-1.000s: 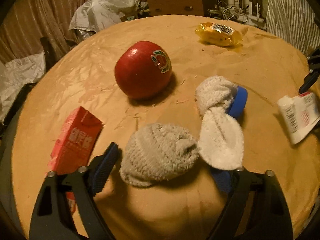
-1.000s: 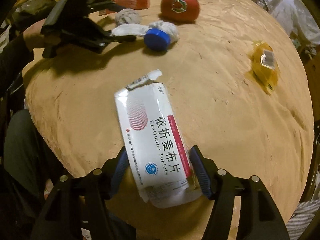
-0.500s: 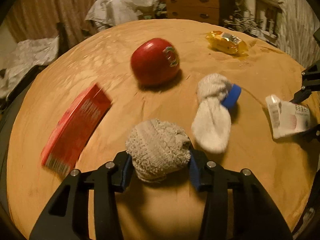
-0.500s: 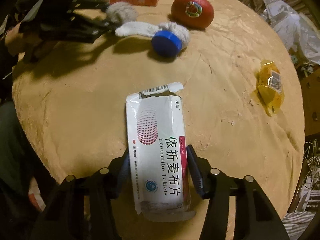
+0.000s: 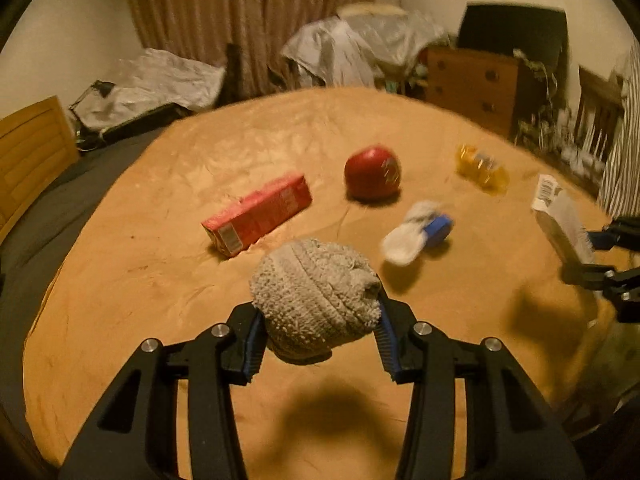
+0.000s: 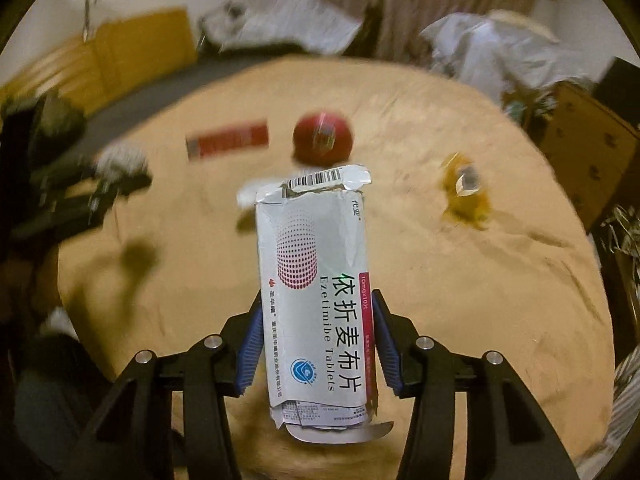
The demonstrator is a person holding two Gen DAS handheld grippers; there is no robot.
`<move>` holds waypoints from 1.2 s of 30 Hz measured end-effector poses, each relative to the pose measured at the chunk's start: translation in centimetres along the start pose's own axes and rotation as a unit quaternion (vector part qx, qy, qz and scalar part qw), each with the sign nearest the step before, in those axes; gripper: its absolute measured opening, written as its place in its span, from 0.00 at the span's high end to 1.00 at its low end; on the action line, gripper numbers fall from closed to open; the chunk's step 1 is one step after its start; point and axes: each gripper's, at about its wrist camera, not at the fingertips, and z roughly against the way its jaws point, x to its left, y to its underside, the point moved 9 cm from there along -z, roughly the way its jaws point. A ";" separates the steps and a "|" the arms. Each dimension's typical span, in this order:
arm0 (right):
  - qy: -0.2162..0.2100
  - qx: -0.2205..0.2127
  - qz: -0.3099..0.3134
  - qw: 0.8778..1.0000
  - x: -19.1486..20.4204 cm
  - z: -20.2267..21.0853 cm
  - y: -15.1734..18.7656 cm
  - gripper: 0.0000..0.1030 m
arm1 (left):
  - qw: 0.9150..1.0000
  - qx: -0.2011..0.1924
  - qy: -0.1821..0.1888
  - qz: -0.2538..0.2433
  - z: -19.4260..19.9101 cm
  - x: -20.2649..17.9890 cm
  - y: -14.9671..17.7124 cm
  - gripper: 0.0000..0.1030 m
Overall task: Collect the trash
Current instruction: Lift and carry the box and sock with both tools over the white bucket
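My left gripper [image 5: 318, 326] is shut on a grey balled-up sock [image 5: 316, 296] and holds it above the tan round table [image 5: 160, 280]. My right gripper [image 6: 316, 340] is shut on a white torn tablet box [image 6: 316, 280] and holds it lifted over the table; the box also shows at the right of the left wrist view [image 5: 560, 220]. On the table lie a red carton [image 5: 258, 214], a red apple [image 5: 373, 174], a yellow wrapper [image 5: 482, 168], and a white sock with a blue cap [image 5: 420, 232].
A wooden dresser [image 5: 472, 80] stands beyond the table. Crumpled grey sheets [image 5: 352, 48] lie at the back by a curtain. A wooden panel [image 5: 28, 152] is at the far left. The left gripper shows blurred at the left of the right wrist view [image 6: 92, 196].
Both grippers have risen from the table with their loads. The left closed on the grey sock and lifted it; the right raised and tilted up the tablet box.
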 end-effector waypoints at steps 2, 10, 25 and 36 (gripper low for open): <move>0.006 -0.035 -0.018 0.999 0.2 1.7 -0.7 0.50 | 1.000 -0.025 -0.009 0.011 2.5 -1.0 -0.7 0.57; 0.046 -0.145 -0.053 0.987 1.4 7.9 -2.5 0.50 | 0.990 -0.116 -0.062 0.042 9.4 -3.8 -3.3 0.56; 0.069 -0.196 -0.055 0.977 3.3 14.8 -2.5 0.49 | 0.984 -0.156 -0.069 0.051 13.3 -6.0 -4.6 0.56; 0.111 -0.200 -0.086 0.970 -2.6 21.4 -0.9 0.49 | 0.986 -0.166 -0.014 0.021 13.8 -12.1 -6.7 0.56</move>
